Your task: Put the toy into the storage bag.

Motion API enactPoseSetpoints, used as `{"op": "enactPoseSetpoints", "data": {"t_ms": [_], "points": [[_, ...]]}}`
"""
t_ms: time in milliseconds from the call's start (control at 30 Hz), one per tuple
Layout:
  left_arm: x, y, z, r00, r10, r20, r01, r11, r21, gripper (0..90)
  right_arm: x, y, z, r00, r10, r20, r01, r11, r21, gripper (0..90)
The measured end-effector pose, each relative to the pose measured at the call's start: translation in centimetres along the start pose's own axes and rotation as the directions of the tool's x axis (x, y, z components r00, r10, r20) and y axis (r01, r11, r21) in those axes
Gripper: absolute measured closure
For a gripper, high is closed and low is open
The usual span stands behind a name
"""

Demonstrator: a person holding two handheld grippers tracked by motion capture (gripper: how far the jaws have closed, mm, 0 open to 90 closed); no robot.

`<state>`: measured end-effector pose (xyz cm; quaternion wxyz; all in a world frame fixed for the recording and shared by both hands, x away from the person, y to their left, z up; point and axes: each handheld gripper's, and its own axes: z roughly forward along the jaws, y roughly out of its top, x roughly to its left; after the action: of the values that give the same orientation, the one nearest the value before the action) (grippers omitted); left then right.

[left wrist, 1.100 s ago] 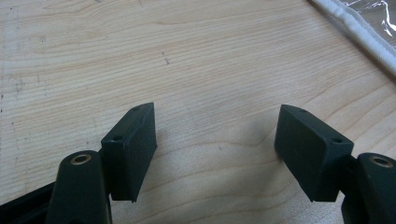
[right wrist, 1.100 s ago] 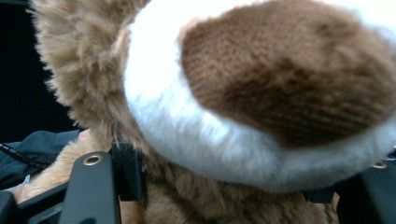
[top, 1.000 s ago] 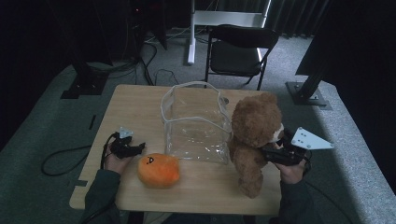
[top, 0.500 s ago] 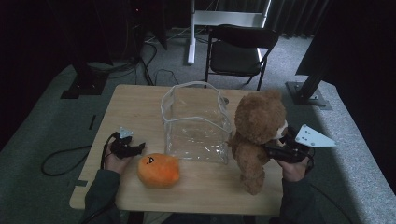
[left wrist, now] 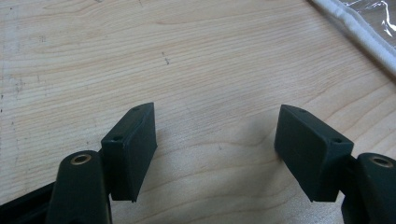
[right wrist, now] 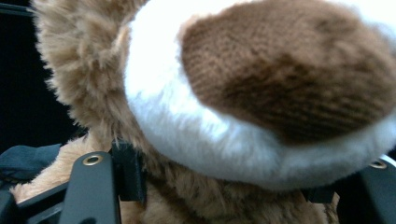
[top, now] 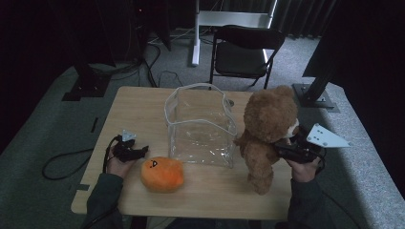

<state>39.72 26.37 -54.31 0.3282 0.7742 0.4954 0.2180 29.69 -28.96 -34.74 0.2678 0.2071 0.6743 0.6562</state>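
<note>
Dark curtains and grey carpet surround a light wooden table (top: 138, 107), behind whose far edge stands a black folding chair (top: 246, 55). Black cables (top: 62, 162) trail across the floor off the table's left edge.

Near the left edge, toward the near left corner, the left gripper (top: 136, 151) rests low over the tabletop in the person's left hand (top: 119, 164). In the left gripper view its jaws stand wide apart with only bare wood grain between them; nothing is gripped. A white-trimmed edge of the bag appears at the upper right corner of that view.

Just right of this gripper, by the near edge, lies an orange plush toy (top: 162, 174) with a small dark face mark on its top. It is close to the bag's near left corner; contact cannot be confirmed.

At the table's centre stands a clear plastic bag (top: 200, 126), upright, open at the top, with white piping along its rim.

Beside the bag's right side, toward the right edge, a brown teddy bear (top: 265, 136) stands upright with its feet near the near edge. The right gripper (top: 282, 150) clamps the bear at its right side below the head. In the right gripper view the jaws press into the fur on either side beneath the white muzzle and brown nose.
</note>
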Motion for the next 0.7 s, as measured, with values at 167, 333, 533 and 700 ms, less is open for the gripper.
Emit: {"op": "enactPoseSetpoints", "data": {"t_ms": [167,333,533,700], "points": [[0.0,0.0,0.0,1.0000,0.001,0.000,-0.001,1.0000,0.001,30.2,-0.2,0.4,-0.1,0.9999,-0.009,0.012,0.009,1.000,-0.006,32.6],[0.0,0.0,0.0,1.0000,0.000,0.000,0.000,1.0000,0.000,30.2,-0.5,0.7,-0.1,0.9997,-0.016,0.017,0.016,1.000,-0.012,32.6],[0.0,0.0,0.0,1.0000,0.001,0.000,-0.001,1.0000,0.003,30.2,-0.8,1.0,0.1,0.9997,-0.014,0.018,0.014,1.000,-0.025,32.6],[0.0,0.0,0.0,1.0000,0.002,0.000,-0.002,1.0000,0.002,30.2,-0.9,1.3,0.4,0.9998,-0.014,0.015,0.014,0.999,-0.030,32.6]]}}
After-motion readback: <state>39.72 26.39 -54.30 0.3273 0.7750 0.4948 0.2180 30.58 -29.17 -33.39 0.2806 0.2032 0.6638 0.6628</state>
